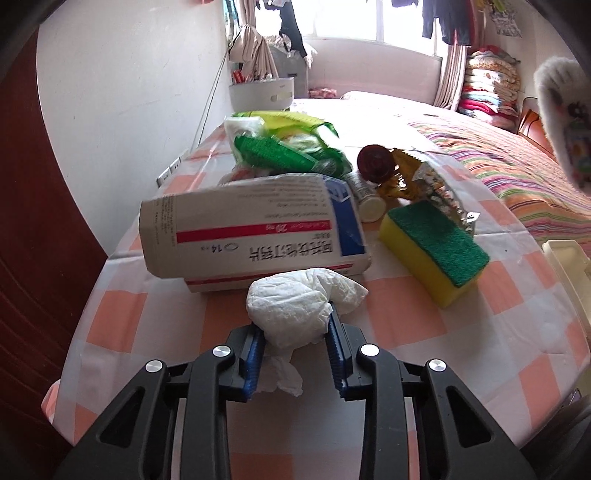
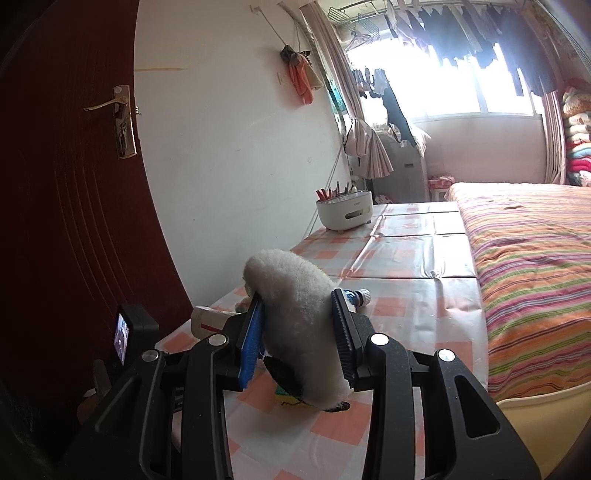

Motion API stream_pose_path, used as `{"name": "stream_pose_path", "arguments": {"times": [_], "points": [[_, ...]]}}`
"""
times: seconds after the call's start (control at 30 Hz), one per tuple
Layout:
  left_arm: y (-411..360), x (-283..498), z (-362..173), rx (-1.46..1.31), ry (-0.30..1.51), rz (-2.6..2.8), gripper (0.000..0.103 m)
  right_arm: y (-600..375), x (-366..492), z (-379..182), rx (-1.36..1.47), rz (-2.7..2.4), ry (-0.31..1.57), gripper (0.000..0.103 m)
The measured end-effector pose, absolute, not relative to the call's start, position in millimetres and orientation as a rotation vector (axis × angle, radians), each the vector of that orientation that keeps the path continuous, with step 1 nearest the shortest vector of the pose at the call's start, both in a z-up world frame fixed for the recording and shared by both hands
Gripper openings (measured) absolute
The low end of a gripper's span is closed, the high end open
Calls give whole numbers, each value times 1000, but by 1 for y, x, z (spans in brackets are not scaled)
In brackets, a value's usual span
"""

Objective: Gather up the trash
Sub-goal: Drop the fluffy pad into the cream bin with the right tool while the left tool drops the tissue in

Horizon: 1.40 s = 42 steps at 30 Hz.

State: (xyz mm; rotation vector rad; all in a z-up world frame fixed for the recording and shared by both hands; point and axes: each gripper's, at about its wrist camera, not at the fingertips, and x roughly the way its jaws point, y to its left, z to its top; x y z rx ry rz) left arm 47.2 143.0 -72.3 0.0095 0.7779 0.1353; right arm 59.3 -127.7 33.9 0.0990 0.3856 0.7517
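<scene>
left claw (image 1: 295, 325) pinching crumpled tissue (image 1: 295, 306)

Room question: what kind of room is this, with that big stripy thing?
Most likely a bedroom at home. There is a bed with a colourful striped cover, a tall stack of folded blankets in the corner, and dark clothes hanging to dry by the window.

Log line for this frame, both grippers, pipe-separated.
left gripper: shut on crumpled tissue, on checked tablecloth | right gripper: shut on fluffy white item, off table | medicine box, sponge: untouched
</scene>
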Motion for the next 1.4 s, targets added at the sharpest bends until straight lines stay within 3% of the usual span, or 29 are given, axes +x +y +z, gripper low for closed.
{"name": "stream_pose_path", "arguments": {"times": [0.63,1.1,1.33,1.4], "points": [[46,36,-31,58,681,-98,30,-238,37,18,167,476,379,35],[-38,41,-12,112,638,-271,30,-315,42,-24,282,238,524,36],[-64,44,-9,128,635,-323,30,-328,51,-38,320,185,575,42],[-71,45,-8,132,638,-336,30,-331,53,-40,334,177,583,50]]}}
